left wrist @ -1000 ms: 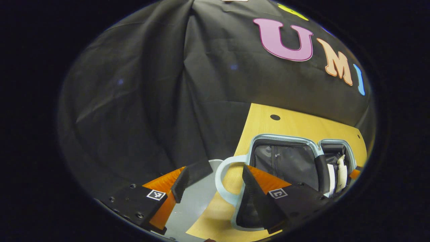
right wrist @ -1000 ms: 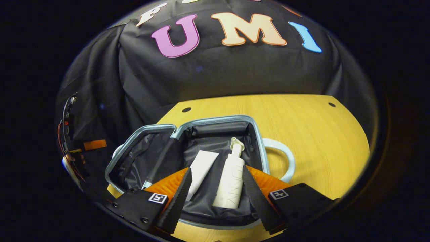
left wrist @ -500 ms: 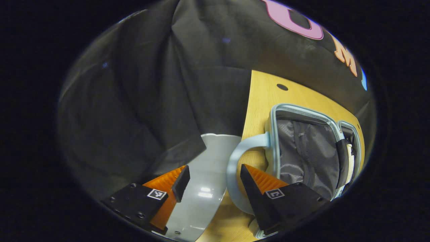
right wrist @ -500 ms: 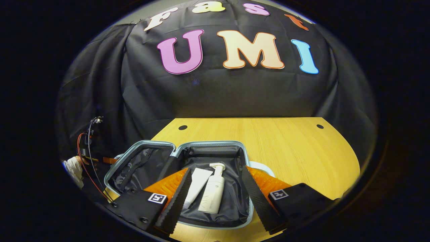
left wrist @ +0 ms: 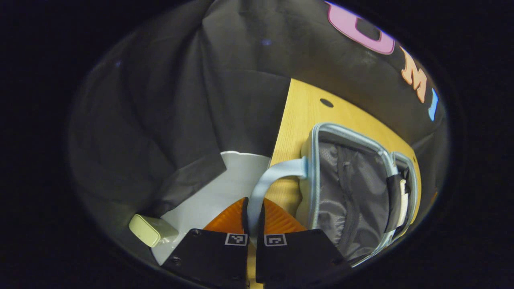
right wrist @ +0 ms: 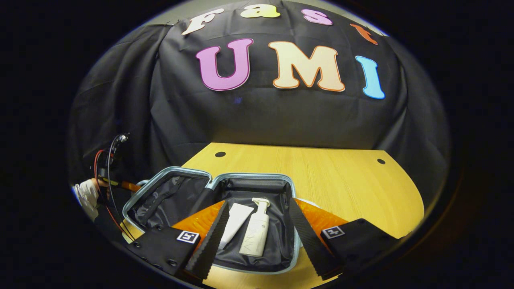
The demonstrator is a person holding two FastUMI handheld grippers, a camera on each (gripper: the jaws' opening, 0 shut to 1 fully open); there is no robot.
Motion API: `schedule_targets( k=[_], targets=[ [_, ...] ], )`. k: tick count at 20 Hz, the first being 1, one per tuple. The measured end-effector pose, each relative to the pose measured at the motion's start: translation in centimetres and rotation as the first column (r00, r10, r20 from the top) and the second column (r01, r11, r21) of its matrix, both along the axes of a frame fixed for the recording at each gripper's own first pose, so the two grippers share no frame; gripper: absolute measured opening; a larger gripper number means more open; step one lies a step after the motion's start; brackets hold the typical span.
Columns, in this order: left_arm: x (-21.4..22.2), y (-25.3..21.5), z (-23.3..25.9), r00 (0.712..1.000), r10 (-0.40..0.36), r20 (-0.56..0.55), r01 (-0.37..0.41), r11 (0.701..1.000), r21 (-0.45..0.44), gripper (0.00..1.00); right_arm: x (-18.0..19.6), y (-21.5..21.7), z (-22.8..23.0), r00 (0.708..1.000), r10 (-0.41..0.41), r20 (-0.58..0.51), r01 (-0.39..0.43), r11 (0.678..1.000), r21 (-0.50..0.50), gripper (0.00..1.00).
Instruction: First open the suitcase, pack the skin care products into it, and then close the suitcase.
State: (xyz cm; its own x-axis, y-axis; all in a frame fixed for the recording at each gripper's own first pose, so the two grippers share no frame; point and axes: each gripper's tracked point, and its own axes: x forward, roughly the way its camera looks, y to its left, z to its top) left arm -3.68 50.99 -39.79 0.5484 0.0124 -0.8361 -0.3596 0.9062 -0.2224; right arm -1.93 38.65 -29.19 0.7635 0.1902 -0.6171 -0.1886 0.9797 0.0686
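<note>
The suitcase [right wrist: 209,188] lay open on the wooden table [right wrist: 341,180], both halves flat. Inside its right half lay a white tube [right wrist: 235,218] and, just beside it, a white pump bottle [right wrist: 255,235]. The left gripper [left wrist: 253,224] was clamped on the suitcase's pale blue handle [left wrist: 269,180] — both fingers pressing it. The right gripper [right wrist: 257,237] hung above the suitcase, jaws spread wide, holding nothing.

— Where's the suitcase [right wrist: 209,188]?
— Lying open flat on the wooden table, pale blue rim, dark lining, its two halves side by side.
— And its handle [left wrist: 267,184]?
— A pale blue loop at the lid half's nine o'clock.
— The skin care products?
— A white tube [right wrist: 236,218] and a white pump bottle [right wrist: 255,235] lie side by side in the three-o'clock half, pump head towards twelve o'clock.
</note>
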Motion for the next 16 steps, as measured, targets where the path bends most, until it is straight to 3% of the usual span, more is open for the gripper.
schedule_targets(
  k=[4, 11, 16],
  targets=[
    [0.6, -0.1, 4.8, 0.996, -0.011, 0.090, 0.001, 0.995, 0.104, 0.00, 0.0, -0.5, 1.3, 0.997, 0.064, 0.047, -0.064, 0.998, -0.003, 0.95],
    [1.2, -5.5, 16.4, 0.970, -0.055, 0.235, 0.015, 0.985, 0.169, 0.00, 0.7, -2.5, 4.5, 0.983, 0.137, 0.120, -0.144, 0.988, 0.056, 0.95],
    [2.3, -9.9, 21.1, 0.953, -0.100, 0.286, 0.030, 0.971, 0.239, 0.00, 1.3, -6.6, 6.6, 0.978, 0.128, 0.165, -0.143, 0.987, 0.078, 0.95]
  ],
)
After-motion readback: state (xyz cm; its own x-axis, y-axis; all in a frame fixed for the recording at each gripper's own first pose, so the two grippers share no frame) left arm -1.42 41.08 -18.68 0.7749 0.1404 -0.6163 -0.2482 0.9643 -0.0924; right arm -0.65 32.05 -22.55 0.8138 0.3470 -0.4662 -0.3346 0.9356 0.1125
